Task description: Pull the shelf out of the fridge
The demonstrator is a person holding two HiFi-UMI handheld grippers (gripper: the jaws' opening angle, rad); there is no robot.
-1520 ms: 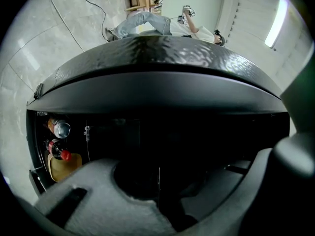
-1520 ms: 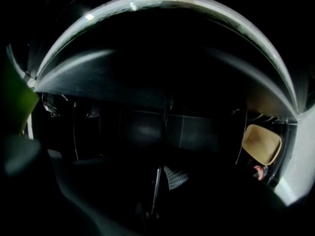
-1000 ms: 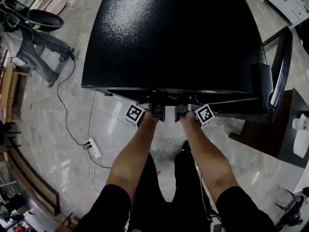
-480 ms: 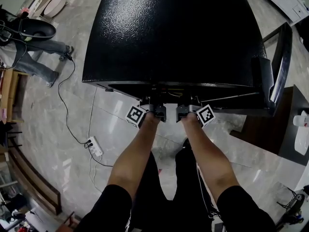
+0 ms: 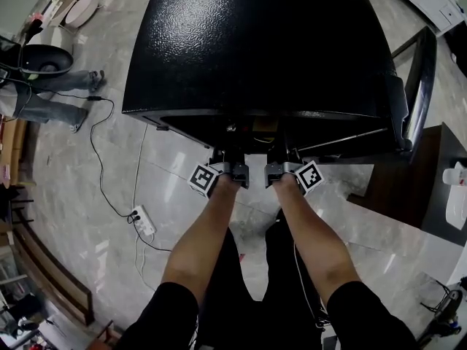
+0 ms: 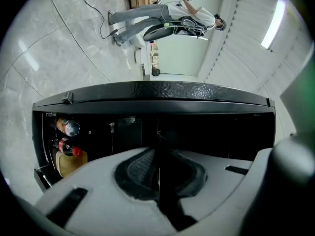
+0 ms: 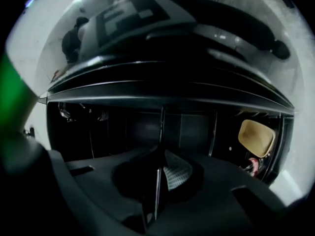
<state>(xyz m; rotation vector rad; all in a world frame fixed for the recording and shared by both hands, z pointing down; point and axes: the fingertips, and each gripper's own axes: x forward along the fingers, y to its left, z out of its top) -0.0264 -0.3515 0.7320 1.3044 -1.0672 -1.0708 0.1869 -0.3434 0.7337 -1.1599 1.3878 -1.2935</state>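
The black fridge (image 5: 263, 42) lies below me, its door (image 5: 416, 86) swung open at the right. Both grippers reach level into its open front, side by side. The shelf (image 6: 158, 146) shows edge-on as a thin dark sheet running into the fridge. My left gripper (image 6: 158, 176) is shut on the shelf's front edge, pads pressed on either side. My right gripper (image 7: 158, 181) grips the same thin shelf (image 7: 161, 127) a little to the right. In the head view the left gripper (image 5: 228, 160) and right gripper (image 5: 281, 159) sit just outside the fridge's front edge.
Inside the fridge stand a can (image 6: 69, 127), a red-capped bottle (image 6: 66, 146) and a yellow container (image 6: 69, 162). A power strip (image 5: 142, 223) and cable lie on the floor at left. A person (image 5: 44, 100) stands far left. A dark table (image 5: 430, 195) is at right.
Both grippers have drawn back a little from the fridge front toward me, still shut on the shelf. More of the fridge opening shows above them. The person at left has shifted away.
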